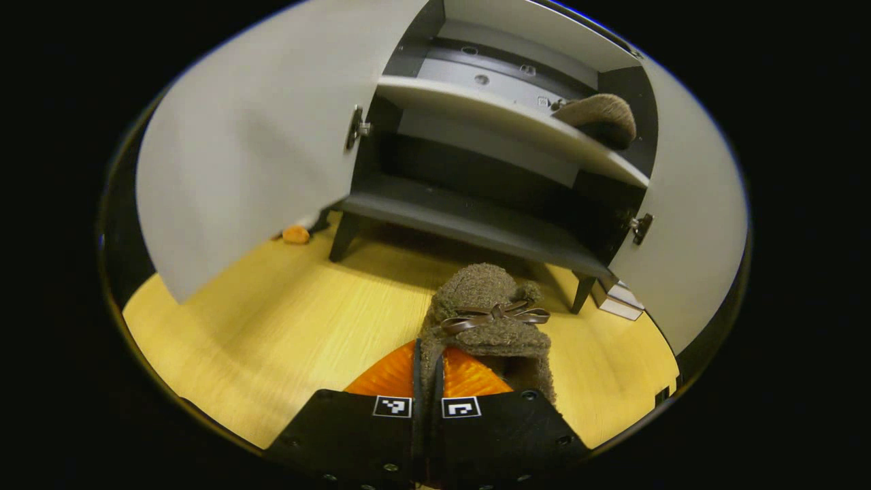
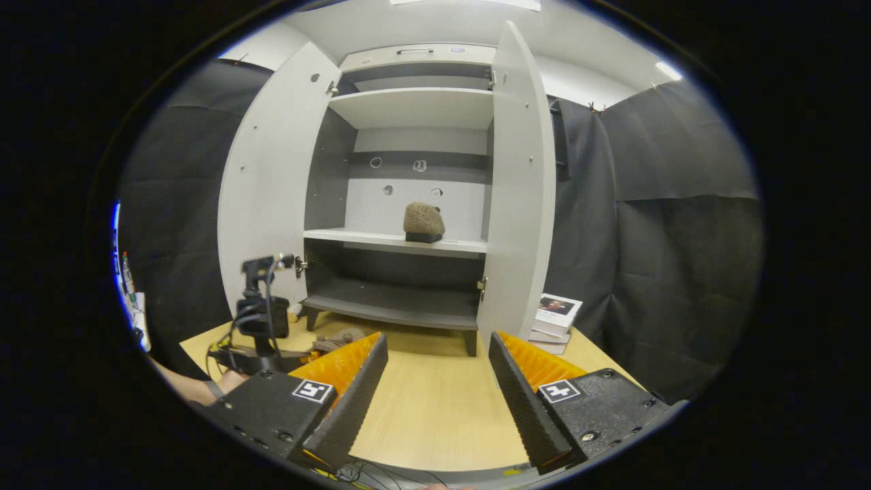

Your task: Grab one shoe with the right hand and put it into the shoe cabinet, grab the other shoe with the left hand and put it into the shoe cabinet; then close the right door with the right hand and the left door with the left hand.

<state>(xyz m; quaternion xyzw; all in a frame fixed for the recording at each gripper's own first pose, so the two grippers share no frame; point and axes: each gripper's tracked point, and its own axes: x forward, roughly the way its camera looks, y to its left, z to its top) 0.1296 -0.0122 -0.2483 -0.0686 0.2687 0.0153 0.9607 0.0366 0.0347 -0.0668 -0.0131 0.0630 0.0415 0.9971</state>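
Observation:
My left gripper (image 1: 430, 350) is shut on the heel rim of a brown fuzzy shoe (image 1: 486, 299) with a bow, held low over the wooden floor (image 1: 272, 327) in front of the open shoe cabinet (image 1: 476, 228). The other brown shoe (image 1: 602, 117) sits on the middle shelf, toward its right end. In the right gripper view, my right gripper (image 2: 437, 340) is open with nothing between its fingers, facing the cabinet (image 2: 401, 299) from farther back. That view has the shelved shoe (image 2: 423, 221) at centre and the left gripper (image 2: 262, 320) with the held shoe (image 2: 338, 338) at lower left.
Both cabinet doors stand wide open: the left door (image 2: 272, 177) and the right door (image 2: 520, 184). A stack of books (image 2: 556, 313) lies on the floor right of the cabinet. A small orange object (image 1: 296, 234) lies by the left door's foot. A person's forearm (image 2: 197, 389) shows lower left.

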